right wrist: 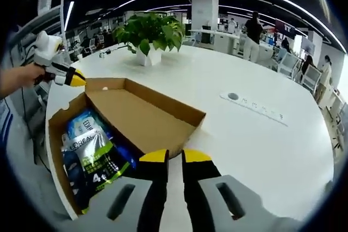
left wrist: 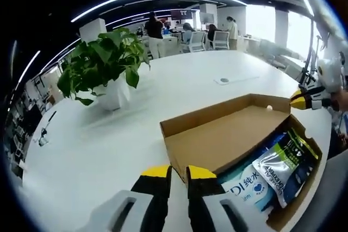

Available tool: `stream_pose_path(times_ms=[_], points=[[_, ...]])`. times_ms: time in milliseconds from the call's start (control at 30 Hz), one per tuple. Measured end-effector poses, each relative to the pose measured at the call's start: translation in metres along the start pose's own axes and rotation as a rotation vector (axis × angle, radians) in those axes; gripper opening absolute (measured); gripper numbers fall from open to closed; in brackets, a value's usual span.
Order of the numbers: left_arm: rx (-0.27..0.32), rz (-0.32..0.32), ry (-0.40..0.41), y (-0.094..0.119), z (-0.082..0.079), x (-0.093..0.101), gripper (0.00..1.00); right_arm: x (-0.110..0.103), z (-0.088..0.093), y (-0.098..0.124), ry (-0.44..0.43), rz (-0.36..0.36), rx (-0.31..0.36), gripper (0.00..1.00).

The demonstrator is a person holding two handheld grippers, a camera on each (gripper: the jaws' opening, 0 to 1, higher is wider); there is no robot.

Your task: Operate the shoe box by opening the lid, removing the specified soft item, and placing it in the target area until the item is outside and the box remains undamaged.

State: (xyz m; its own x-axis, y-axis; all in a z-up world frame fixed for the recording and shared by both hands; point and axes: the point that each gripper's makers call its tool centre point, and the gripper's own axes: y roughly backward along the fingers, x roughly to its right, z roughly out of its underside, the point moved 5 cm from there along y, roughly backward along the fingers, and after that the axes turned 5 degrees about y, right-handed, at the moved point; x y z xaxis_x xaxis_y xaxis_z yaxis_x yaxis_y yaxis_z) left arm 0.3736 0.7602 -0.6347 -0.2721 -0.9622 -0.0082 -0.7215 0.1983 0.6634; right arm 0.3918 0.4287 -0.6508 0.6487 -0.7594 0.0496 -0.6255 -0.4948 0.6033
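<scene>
An open cardboard shoe box (left wrist: 312, 175) lies on the white table, its lid (left wrist: 228, 137) folded back flat with the brown inside up. In the box lie a white-and-green soft packet (left wrist: 285, 164) and a blue packet (left wrist: 247, 186) partly under it. My left gripper (left wrist: 178, 173) is shut and holds nothing, just before the lid's near edge. The right gripper (left wrist: 303, 99) shows at the box's far right corner. In the right gripper view the lid (right wrist: 141, 118), the white-and-green packet (right wrist: 92, 158) and the blue packet (right wrist: 84, 123) lie ahead of my shut right gripper (right wrist: 175, 157). The left gripper (right wrist: 73, 79), held by a hand, hovers at the box's far corner.
A potted green plant (left wrist: 106, 66) in a white pot stands on the table (left wrist: 98, 150) beyond the box, also visible as the plant (right wrist: 149, 33). A flat socket strip (right wrist: 255, 107) lies on the table to the right. People and chairs (left wrist: 204, 39) are far behind.
</scene>
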Motion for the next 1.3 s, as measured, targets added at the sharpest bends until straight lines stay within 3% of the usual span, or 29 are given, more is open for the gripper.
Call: stream_pose_path(times_ms=[433,767,1300], points=[[0.027,0.016,-0.024,0.023,-0.002,0.021,0.23,-0.015,0.010,0.027,-0.024,-0.046,0.008,0.25],[-0.011,0.076,-0.053,0.028,0.014,0.045,0.29,-0.029,0.021,0.049,-0.026,-0.094,0.015,0.34],[-0.101,0.272,0.012,0.024,0.038,0.087,0.34,-0.048,0.030,0.069,-0.027,-0.133,0.041,0.42]])
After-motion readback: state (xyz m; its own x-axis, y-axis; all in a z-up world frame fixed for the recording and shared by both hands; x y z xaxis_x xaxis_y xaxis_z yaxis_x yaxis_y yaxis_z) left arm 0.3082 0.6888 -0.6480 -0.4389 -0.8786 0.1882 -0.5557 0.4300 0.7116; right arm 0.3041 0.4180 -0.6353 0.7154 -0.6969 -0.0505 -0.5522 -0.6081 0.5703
